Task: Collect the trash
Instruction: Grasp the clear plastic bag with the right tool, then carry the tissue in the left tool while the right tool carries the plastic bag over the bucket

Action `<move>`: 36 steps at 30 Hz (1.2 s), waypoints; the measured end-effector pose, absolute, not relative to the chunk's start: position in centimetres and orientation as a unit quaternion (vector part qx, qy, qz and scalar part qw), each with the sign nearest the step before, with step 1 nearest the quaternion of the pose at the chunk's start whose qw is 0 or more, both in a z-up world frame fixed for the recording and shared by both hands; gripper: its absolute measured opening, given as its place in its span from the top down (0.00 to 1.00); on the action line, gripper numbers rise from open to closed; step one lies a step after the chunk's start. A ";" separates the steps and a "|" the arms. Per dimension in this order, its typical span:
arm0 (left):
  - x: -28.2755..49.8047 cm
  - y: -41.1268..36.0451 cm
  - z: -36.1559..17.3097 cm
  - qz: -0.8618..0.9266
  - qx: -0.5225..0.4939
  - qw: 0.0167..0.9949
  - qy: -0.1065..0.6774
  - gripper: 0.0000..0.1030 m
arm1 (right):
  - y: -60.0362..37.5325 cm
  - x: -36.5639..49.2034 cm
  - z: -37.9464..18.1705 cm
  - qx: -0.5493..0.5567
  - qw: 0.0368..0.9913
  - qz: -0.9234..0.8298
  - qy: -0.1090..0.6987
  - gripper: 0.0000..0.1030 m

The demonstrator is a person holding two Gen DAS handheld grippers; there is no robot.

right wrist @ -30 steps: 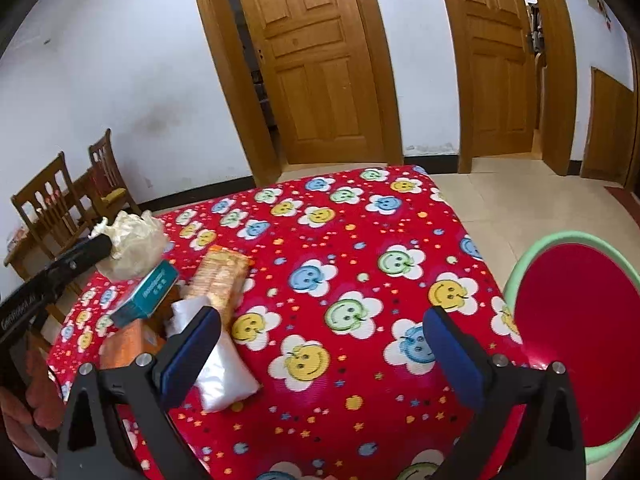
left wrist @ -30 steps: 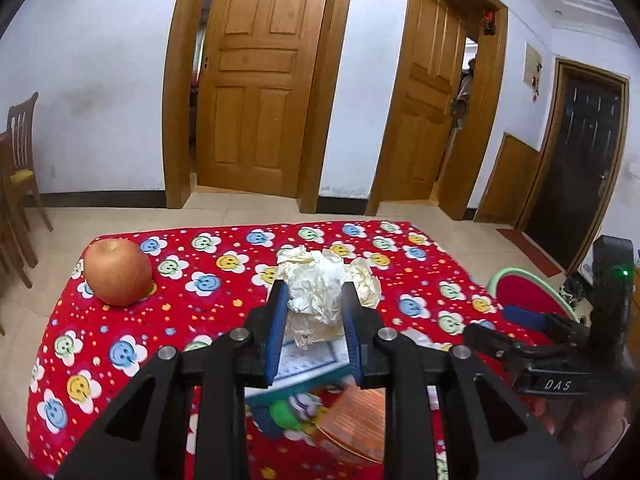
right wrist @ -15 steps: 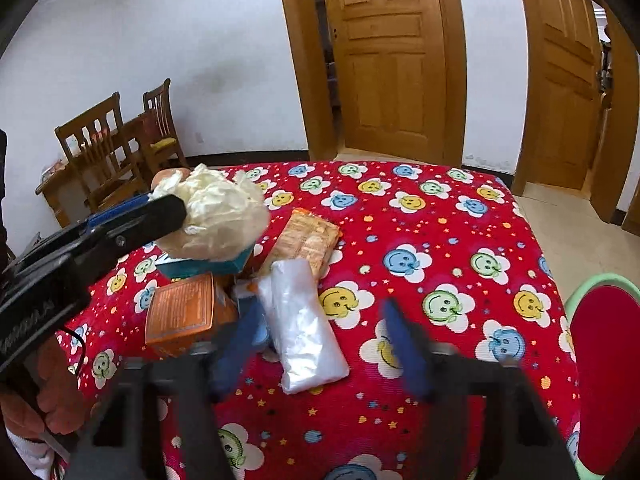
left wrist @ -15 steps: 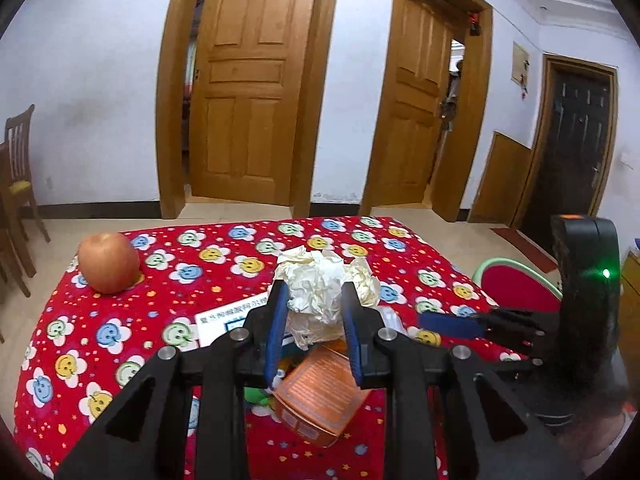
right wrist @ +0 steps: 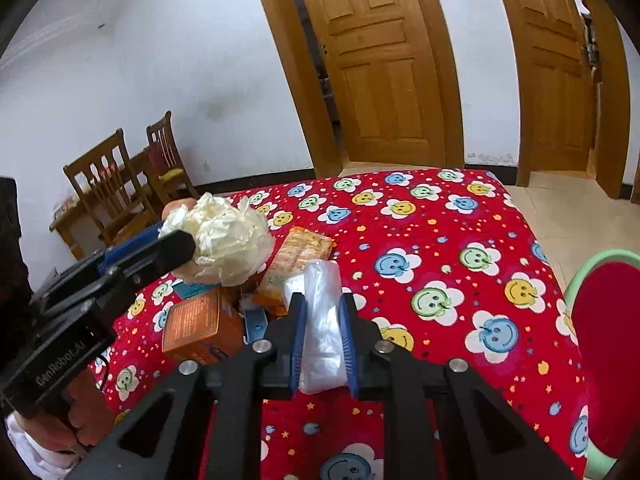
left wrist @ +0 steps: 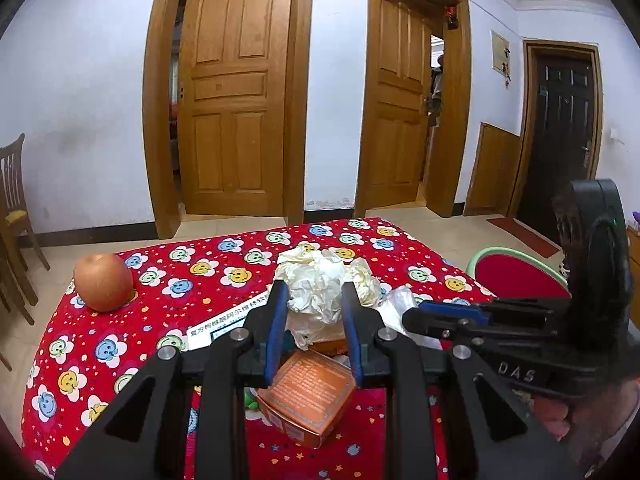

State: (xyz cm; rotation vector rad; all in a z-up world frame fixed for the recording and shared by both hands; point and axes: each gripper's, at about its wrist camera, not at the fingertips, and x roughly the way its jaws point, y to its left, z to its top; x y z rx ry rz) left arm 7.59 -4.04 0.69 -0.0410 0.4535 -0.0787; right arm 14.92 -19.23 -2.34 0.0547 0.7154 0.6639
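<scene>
Already the right hand-held gripper (right wrist: 323,344) was closing on the slippery plastic bag (right wrist: 322,316), which might slide free, while the left hand-held gripper (left wrist: 314,334) pinched crumpled paper (left wrist: 320,292).

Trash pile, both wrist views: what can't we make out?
- White-label box, left wrist view: mostly hidden behind left gripper; print too small.
- Teal box, right wrist view: covered by crumpled paper.
- Red bin: cut off at frame edge; contents unseen.
</scene>
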 end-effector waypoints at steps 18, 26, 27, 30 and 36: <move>8.7 -11.2 3.9 -0.072 0.009 0.974 0.214 0.74 | -26.1 15.9 -0.2 0.075 0.905 0.276 0.314 0.81; 9.4 -15.4 5.5 -0.104 -0.003 0.971 0.216 0.74 | -32.0 15.2 1.4 0.119 0.914 0.256 0.293 0.81; 9.5 -15.7 5.6 -0.111 -0.006 0.969 0.220 0.74 | -32.6 15.2 1.5 0.122 0.914 0.253 0.292 0.81; 9.5 -17.7 6.0 -0.123 0.001 0.968 0.217 0.74 | -34.9 14.8 1.8 0.137 0.918 0.242 0.283 0.81; 9.5 -21.8 6.3 -0.144 0.009 0.967 0.209 0.74 | -38.6 13.7 2.2 0.156 0.924 0.217 0.273 0.81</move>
